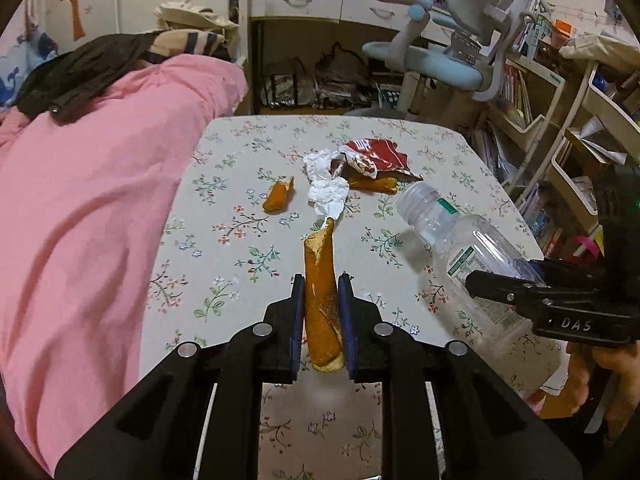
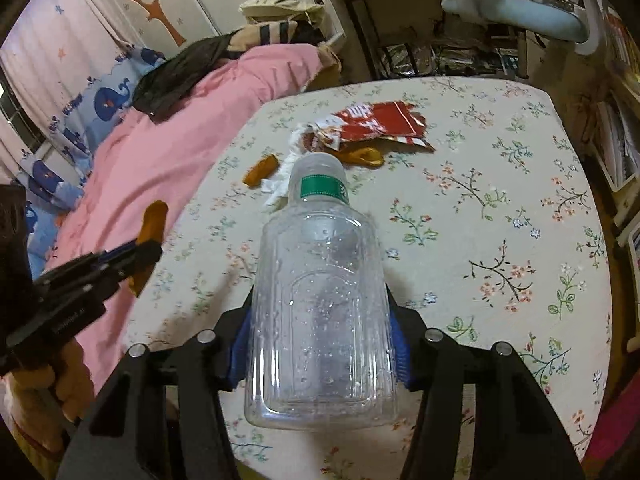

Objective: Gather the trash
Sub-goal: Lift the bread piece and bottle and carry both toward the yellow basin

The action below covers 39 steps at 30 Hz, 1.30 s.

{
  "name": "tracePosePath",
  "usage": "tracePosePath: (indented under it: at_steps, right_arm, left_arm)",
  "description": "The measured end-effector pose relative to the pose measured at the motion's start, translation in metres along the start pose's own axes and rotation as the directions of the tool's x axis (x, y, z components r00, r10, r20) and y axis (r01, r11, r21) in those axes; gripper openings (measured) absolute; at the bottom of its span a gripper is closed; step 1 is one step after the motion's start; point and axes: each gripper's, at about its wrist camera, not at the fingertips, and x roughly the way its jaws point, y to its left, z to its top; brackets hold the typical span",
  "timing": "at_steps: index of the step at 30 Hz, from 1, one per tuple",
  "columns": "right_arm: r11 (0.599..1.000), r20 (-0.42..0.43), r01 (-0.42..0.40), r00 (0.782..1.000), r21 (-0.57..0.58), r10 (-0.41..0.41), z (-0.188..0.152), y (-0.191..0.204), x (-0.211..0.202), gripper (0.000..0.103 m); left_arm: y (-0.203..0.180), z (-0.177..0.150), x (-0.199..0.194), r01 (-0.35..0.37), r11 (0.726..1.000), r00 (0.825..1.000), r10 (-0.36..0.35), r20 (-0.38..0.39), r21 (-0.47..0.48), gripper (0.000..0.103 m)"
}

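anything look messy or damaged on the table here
Yes. A torn red wrapper lies ripped open mid-table beside crumpled white tissue and two loose orange peel pieces. No spill shows.

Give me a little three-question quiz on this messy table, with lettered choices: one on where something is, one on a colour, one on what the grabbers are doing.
1. Where does the red wrapper lie?
A. on the pink bedding
B. on the far part of the flowered table
C. on the blue chair

2. What colour is the band round the neck of the clear bottle?
A. green
B. yellow
C. purple

3. What is the left gripper doing?
A. hanging open with nothing in it
B. gripping the white tissue
C. pinching a long orange peel

Answers: 1 B, it sits on the table beyond the crumpled tissue. 2 A, the neck band is green. 3 C, the orange peel stands between its closed fingers, while the right gripper clamps the bottle.
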Motion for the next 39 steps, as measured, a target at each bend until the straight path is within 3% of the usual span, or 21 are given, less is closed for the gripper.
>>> tracePosePath:
  at_steps: [9, 22, 39]
  right_arm:
    - [0.988, 0.059, -0.136, 0.989, 0.066, 0.132, -0.009, 0.004, -0.018, 0.054]
    - [0.945, 0.139, -0.295, 0.951, 0.14, 0.276, -0.023, 0.005, -0.034, 0.054]
    - [0.917, 0.178, -0.367, 0.924, 0.157, 0.339, -0.04, 0.007, -0.045, 0.054]
  left_arm:
    - [-0.009, -0.011, -0.033, -0.051, 0.998, 0.994, 0.048, 0.099, 0.027, 0.016]
    - [-0.023, -0.019, -0.055, -0.094, 0.994, 0.983, 0.082, 0.166, 0.063, 0.016]
    - [-0.033, -0.033, -0.07, -0.117, 0.99, 0.975, 0.1, 0.199, 0.074, 0.016]
